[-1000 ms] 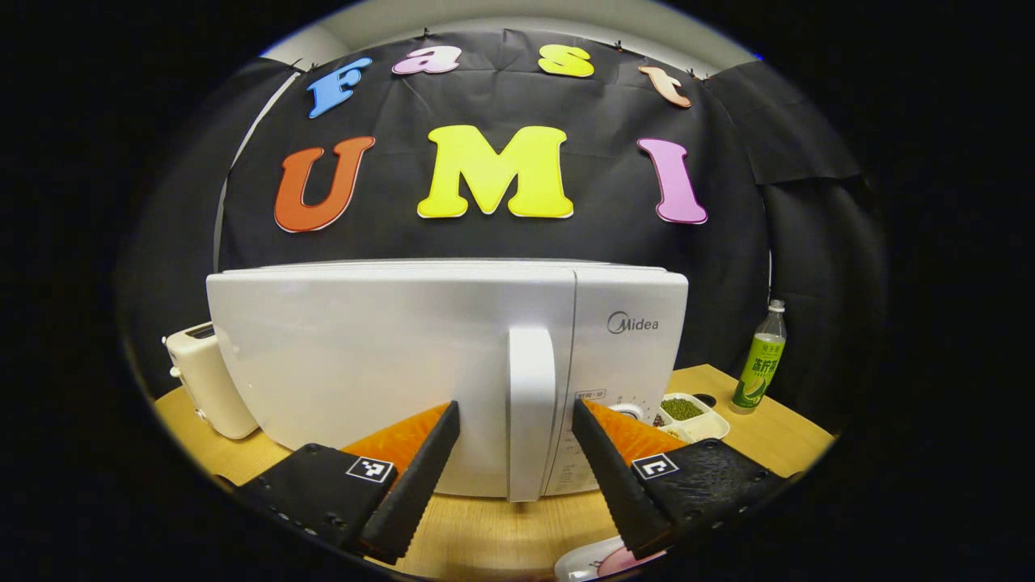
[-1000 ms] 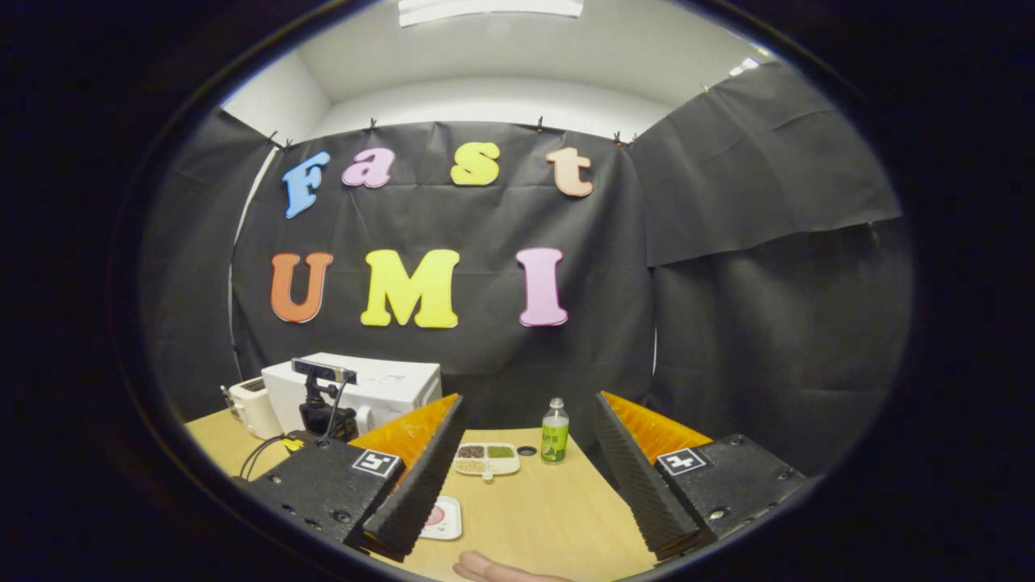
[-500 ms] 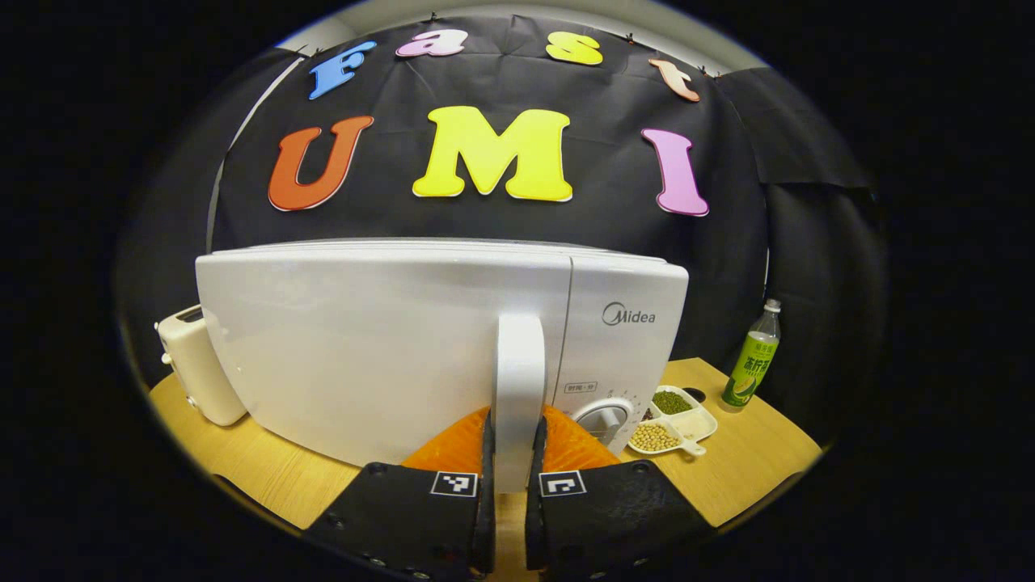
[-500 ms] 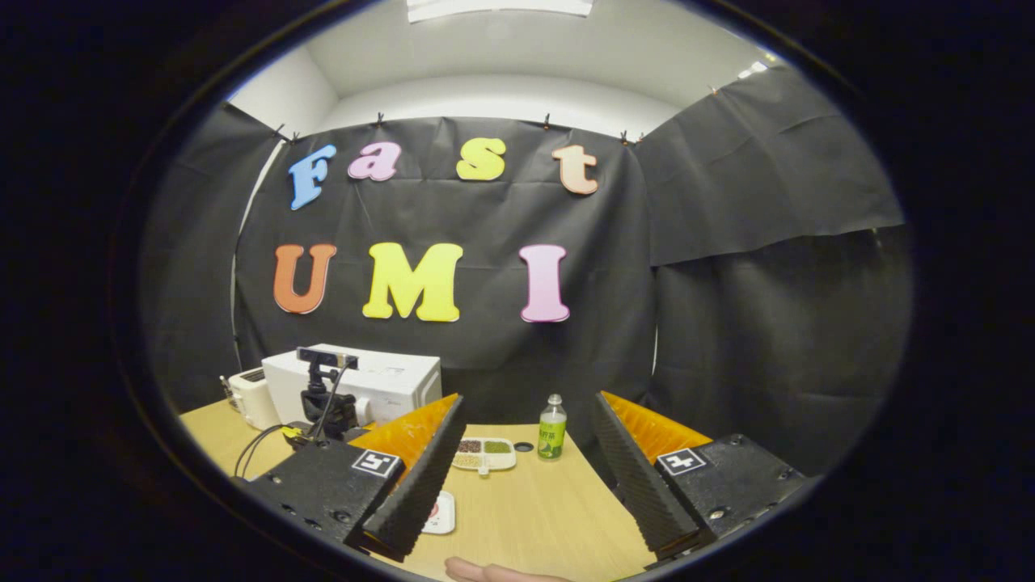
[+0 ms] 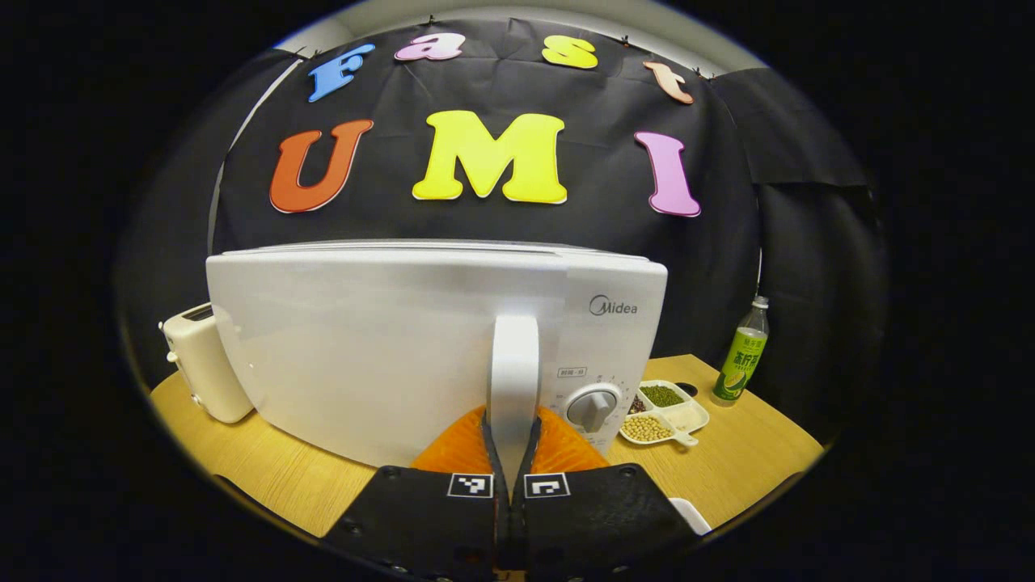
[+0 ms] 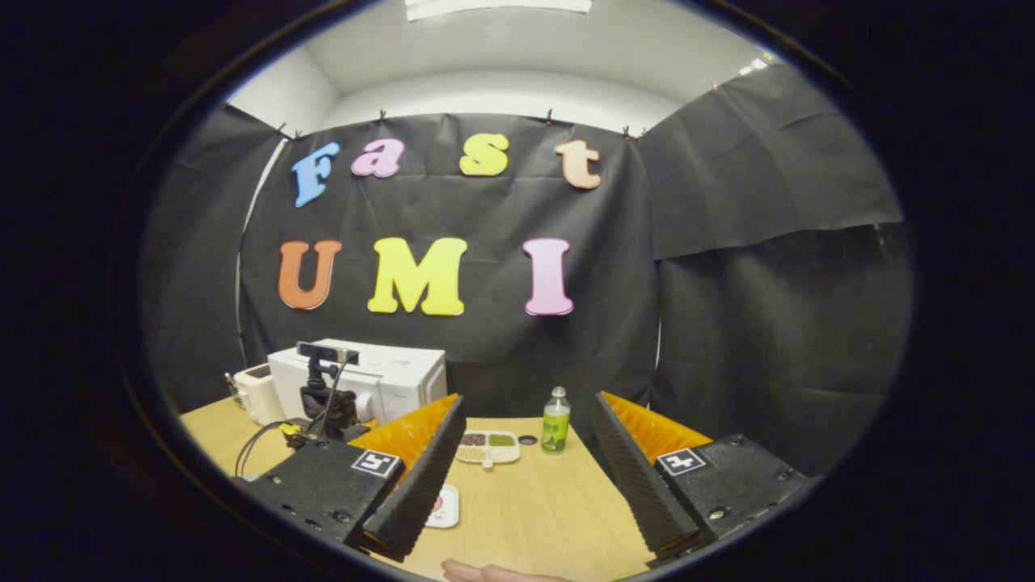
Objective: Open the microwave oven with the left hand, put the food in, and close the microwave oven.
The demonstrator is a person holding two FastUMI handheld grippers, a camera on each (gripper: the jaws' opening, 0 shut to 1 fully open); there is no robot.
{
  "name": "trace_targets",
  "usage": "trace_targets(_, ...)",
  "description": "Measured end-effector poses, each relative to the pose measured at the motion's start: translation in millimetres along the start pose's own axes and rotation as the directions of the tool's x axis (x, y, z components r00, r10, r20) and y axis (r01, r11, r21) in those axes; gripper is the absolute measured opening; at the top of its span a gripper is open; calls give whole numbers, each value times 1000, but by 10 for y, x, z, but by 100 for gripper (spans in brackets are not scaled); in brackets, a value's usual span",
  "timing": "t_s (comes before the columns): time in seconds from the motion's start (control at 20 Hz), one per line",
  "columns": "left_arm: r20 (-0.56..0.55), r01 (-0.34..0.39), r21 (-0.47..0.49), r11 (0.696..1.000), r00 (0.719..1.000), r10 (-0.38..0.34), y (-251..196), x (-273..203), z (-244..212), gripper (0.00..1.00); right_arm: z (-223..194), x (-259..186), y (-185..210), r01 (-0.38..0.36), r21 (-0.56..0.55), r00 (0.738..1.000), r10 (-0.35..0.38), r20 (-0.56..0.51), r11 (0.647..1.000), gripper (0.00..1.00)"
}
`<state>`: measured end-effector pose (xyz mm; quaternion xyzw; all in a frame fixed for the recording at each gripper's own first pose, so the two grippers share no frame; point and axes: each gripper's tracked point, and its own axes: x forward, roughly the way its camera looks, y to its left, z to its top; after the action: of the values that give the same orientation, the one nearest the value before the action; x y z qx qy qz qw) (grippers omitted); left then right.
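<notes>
1. Gripping the microwave's door handle (image 5: 514,368), the left gripper (image 5: 511,453) has its two fingers pressed in on either side of the handle's lower end, nearly closed around it.
2. Standing upright, the white handle runs vertically on the right part of the microwave door (image 5: 364,347), directly ahead of that gripper; the control panel with its dial (image 5: 593,406) lies just right of it.
3. Judging by this, the door would swing out toward the gripper, hinged at the far left edge, so the pull should arc leftward.
4. Hovering well back from the microwave oven (image 6: 380,380), the right gripper (image 6: 525,469) has its fingers spread wide and holds nothing.
5. Lying on the wooden table (image 6: 534,509), a small white plate (image 6: 445,508) with something pinkish sits near the right gripper's left finger; probably the food, but partly hidden.
6. Farther off stand a divided dish of beans (image 5: 665,408), a green bottle (image 5: 740,361) and a toaster (image 5: 202,364).
7. Whether the door has begun to part from the oven body is hard to make out.
</notes>
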<state>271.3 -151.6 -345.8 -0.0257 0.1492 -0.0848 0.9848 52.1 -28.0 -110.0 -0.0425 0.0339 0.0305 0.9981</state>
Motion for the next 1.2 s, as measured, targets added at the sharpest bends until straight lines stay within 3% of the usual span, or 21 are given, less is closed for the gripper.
trace_targets(0.05,7,17,7,1000,1000,-17,10,-96,-28,0,-22,-4,3,2,0,1000,-2,-3,1000,100)
trace_targets(0.2,1,109,-16,994,994,-109,47,-406,-107,0,-53,-107,88,-9,19,1000,9,-3,1000,100)
trace_targets(0.25,11,134,-13,991,991,-134,70,-511,-107,0,-75,-154,163,-25,29,1000,25,-9,999,92)
trace_targets(0.3,12,145,-3,989,989,-145,111,-619,-129,0,-88,-204,260,-49,37,999,49,-13,998,92)
trace_targets(0.35,24,152,8,988,988,-152,153,-715,-132,0,-89,-245,337,-67,42,998,68,-13,997,100)
trace_targets(0.5,17,165,52,985,986,-166,297,-993,-198,0,-58,-369,444,-83,49,997,83,1,995,100)
trace_targets(0.55,12,172,45,984,985,-173,368,-1088,-232,0,-66,-450,515,-95,54,995,95,3,994,92)
trace_targets(0.65,11,184,22,983,983,-184,492,-1314,-271,0,-57,-583,650,-128,54,992,128,10,990,92)
trace_targets(0.7,14,183,30,983,983,-183,567,-1426,-284,0,-43,-629,702,-140,44,990,140,16,989,100)
trace_targets(0.75,21,177,43,983,984,-178,667,-1534,-296,0,-47,-673,739,-148,34,989,148,22,988,92)
trace_targets(0.8,24,164,50,985,986,-165,790,-1655,-316,0,-37,-714,771,-155,28,988,154,27,988,92)
trace_targets(0.85,27,151,65,986,988,-153,924,-1793,-350,8,-33,-749,807,-164,25,986,163,27,986,100)
trace_targets(0.9,26,103,94,990,994,-106,1143,-1972,-396,13,-54,-775,856,-177,24,984,176,25,984,92)
trace_targets(1.0,54,-6,143,990,999,-2,1618,-2329,-405,30,-80,-801,922,-195,28,981,194,22,980,92)
trace_targets(1.15,65,-79,124,989,995,72,1968,-2839,-392,93,-155,-728,1014,-210,20,978,210,5,978,92)
trace_targets(1.2,64,-115,113,987,992,108,2097,-2963,-361,93,-182,-674,1051,-213,13,977,213,-7,977,100)
